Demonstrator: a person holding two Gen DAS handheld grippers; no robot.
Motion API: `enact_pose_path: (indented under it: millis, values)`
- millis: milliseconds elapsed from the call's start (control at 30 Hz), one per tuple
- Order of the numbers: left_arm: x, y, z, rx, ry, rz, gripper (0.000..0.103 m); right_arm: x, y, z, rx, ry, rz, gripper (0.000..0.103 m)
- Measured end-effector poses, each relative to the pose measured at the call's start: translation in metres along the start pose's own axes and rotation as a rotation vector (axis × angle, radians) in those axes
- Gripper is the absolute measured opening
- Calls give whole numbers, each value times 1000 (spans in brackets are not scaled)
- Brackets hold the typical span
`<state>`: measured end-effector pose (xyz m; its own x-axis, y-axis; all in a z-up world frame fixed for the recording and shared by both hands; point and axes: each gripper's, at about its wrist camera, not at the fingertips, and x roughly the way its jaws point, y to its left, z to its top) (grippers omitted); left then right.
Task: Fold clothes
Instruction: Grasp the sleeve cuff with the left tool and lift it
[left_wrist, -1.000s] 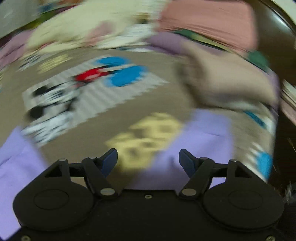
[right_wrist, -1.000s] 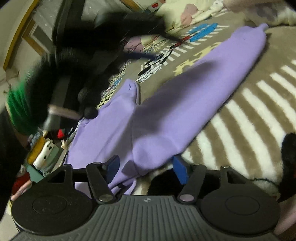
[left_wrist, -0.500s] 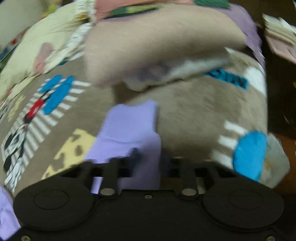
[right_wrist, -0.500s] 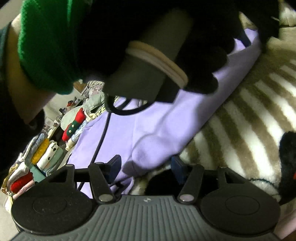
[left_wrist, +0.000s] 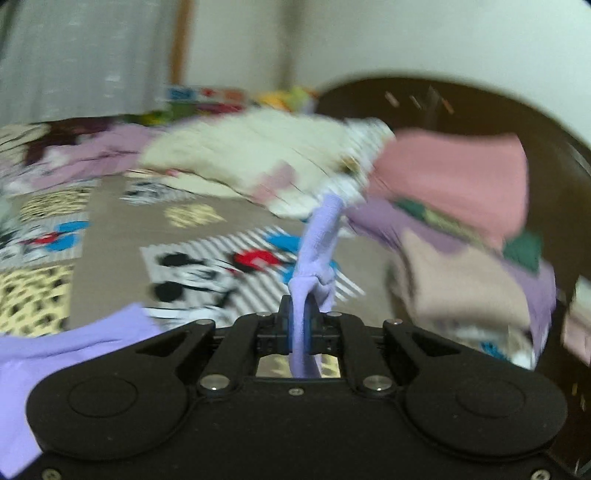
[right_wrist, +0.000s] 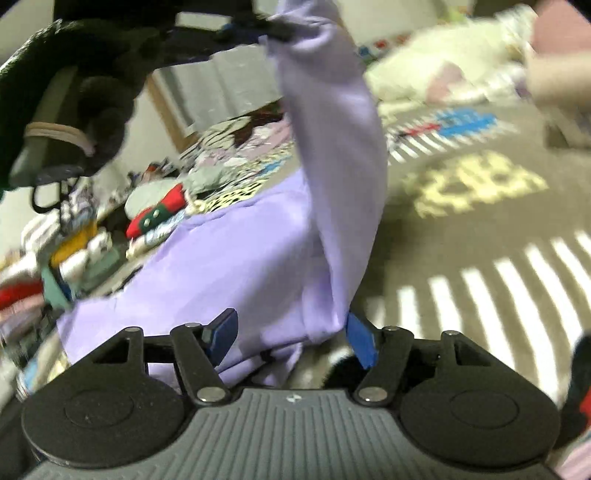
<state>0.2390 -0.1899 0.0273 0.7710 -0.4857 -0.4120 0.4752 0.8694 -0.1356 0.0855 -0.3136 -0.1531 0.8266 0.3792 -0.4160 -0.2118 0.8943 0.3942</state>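
A lilac garment (right_wrist: 236, 266) lies spread on the patterned blanket (right_wrist: 461, 229). One long sleeve (right_wrist: 340, 147) of it is lifted high. My left gripper (left_wrist: 301, 325) is shut on the sleeve end (left_wrist: 317, 243), which hangs bunched between the blue pads. In the right wrist view the left gripper (right_wrist: 273, 31) shows at the top, held by a black-gloved hand (right_wrist: 96, 81). My right gripper (right_wrist: 291, 332) stands open low over the garment's body, its blue pads (right_wrist: 360, 343) on either side of the fold where the sleeve starts.
Piles of clothes sit at the back: cream (left_wrist: 251, 162), pink (left_wrist: 461, 181) and beige (left_wrist: 454, 280). A dark wooden headboard (left_wrist: 554, 206) curves on the right. Small toys and folded items (right_wrist: 74, 251) lie to the left of the blanket.
My left gripper closed on the sleeve end and raised it off the blanket. The right gripper stayed open near the garment's body.
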Motion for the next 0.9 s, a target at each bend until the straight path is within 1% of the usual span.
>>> enact_pose_path:
  millis: [67,200,300,333,400,433,533,667,700,800,833,900]
  values:
    - [-26,28,-4,-58,-34,36,5,-1,6,0,-58,-5,-25,64]
    - [-74,79,-18,-167,-86,106,5,2,15,3,-108,-4,-75,64]
    - [-104,107,-28,-230,-115,141,5,7,27,3,-175,-15,-81,63]
    - [-114,115,-33,-253,-124,155,5,6,31,3,-199,-18,-80,55]
    - [-131,129,-42,-283,-138,179,5,9,40,1,-255,-14,-82,45]
    - [-139,137,-48,-299,-146,193,5,10,44,0,-278,-13,-82,42]
    - [-162,157,-66,-348,-159,230,5,11,56,-5,-360,-10,-99,42]
    - [-180,178,-93,-399,-141,274,5,12,69,-12,-447,-11,-114,42]
    - [-184,181,-99,-403,-137,284,5,12,71,-13,-461,-10,-122,43]
    - [-192,190,-117,-424,-119,314,5,9,71,-12,-454,-7,-98,47]
    - [-194,193,-122,-432,-113,324,5,7,71,-12,-452,-4,-95,51]
    - [-199,205,-135,-436,-109,350,5,2,70,-12,-446,2,-80,52]
